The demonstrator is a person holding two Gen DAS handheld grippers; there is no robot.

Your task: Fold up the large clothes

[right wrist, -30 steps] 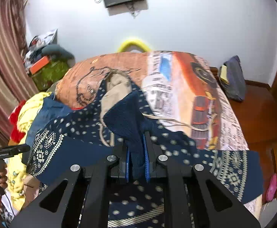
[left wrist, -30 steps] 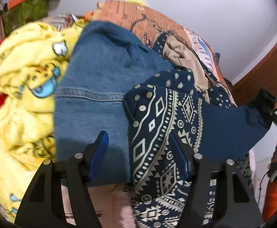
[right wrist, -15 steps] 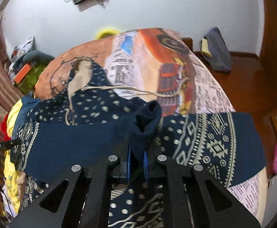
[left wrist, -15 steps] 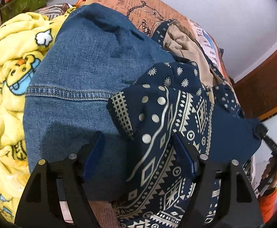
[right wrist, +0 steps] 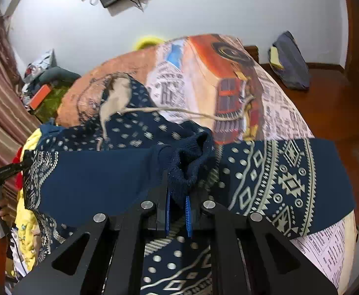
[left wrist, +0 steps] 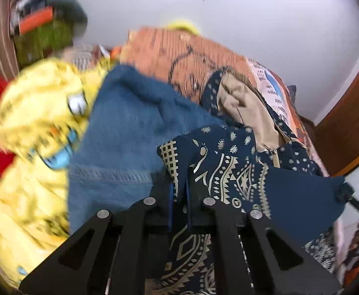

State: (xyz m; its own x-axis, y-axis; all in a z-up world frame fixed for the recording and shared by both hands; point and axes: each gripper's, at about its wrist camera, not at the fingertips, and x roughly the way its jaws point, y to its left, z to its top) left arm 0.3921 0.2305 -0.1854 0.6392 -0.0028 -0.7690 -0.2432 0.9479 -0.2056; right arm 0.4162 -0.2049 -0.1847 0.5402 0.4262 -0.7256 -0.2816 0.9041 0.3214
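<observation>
The left gripper (left wrist: 179,194), jaws just closed, is pinching the navy patterned garment (left wrist: 238,179) at six o'clock; the right gripper (right wrist: 178,207) is clamping its cuff. The bedsheet (right wrist: 277,103) print looks unreadable, perhaps newsprint.

The navy hooded jacket (right wrist: 290,179) I am folding, printed with cream dots and geometric bands, beige-lined at the hood (right wrist: 116,95), lies spread on the printed bedspread (right wrist: 204,73), one plain-reverse panel turned over its middle.

Both wrist views close above garment (left wrist: 241,177)
</observation>
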